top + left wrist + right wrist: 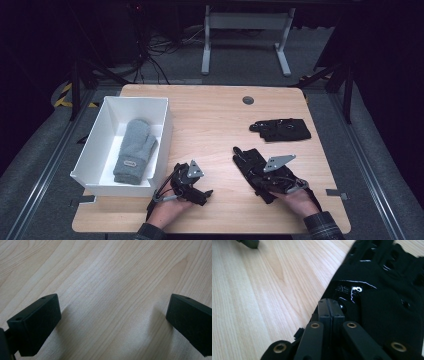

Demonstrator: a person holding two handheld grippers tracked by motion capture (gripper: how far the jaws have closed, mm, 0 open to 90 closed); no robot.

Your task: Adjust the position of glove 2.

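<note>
A black glove lies flat on the wooden table, toward the person's right, its fingers pointing away and to the left. The right gripper sits over the cuff end of this glove, nearest the person. In the right gripper view its jaws are pressed together at the glove's edge, where the black fabric meets the bare wood; whether any fabric is pinched between them cannot be told. The person's right hand holds that gripper from the near edge of the table.

A second black glove lies farther back and to the right, well apart from the first.

The left gripper, held in the left hand, rests low over bare wood, its jaws spread wide with nothing between them. Just beside it to the left stands a white box, and a grey mitten lies inside it.
</note>
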